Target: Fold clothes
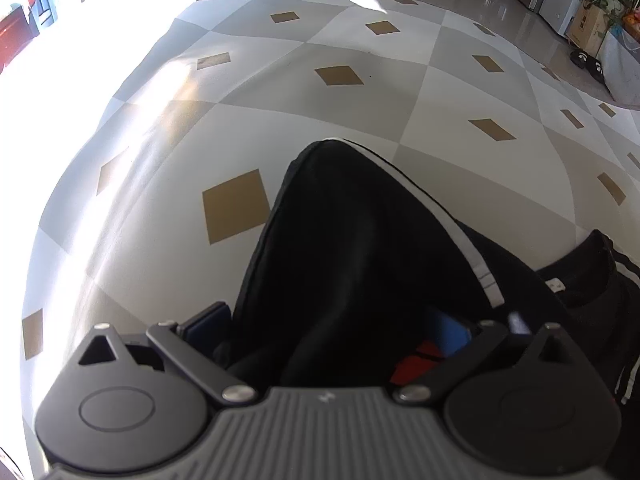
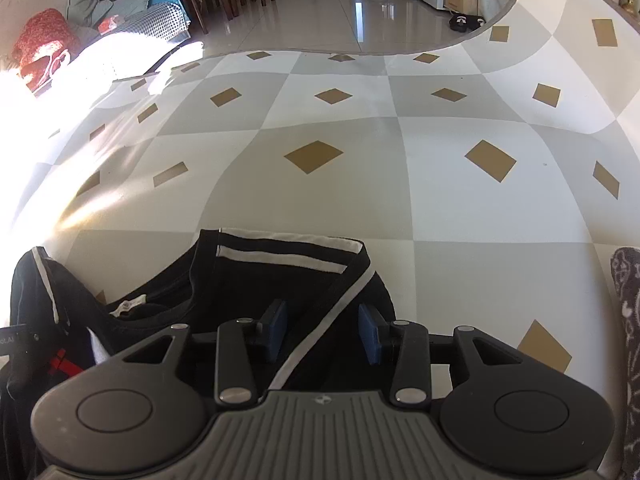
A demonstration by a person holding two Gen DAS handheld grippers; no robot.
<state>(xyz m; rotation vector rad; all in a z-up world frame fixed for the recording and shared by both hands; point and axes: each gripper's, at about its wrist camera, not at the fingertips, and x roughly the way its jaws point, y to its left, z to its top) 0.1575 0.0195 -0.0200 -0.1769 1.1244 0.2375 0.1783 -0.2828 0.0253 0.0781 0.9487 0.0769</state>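
Checked grey-white cloth [image 2: 400, 184] covers worktop; black white-striped garment [image 2: 280, 280] half folded. Left tool [image 1: 332, 336] clamps bunched fabric, right tool [image 2: 323, 330] apart over it; smoothing, final folds remain.

The black top [image 1: 360, 240] draped right over the left gripper [image 1: 328, 336], so most of its pads were buried and I couldn't tell if they were pinching cloth or just under it. In the right wrist view the top ran off the left and bottom edges. The neck label [image 2: 127, 306] was too small to read. A dark patterned cloth [image 2: 628, 320] was cut off at the right edge, so no idea what it was.
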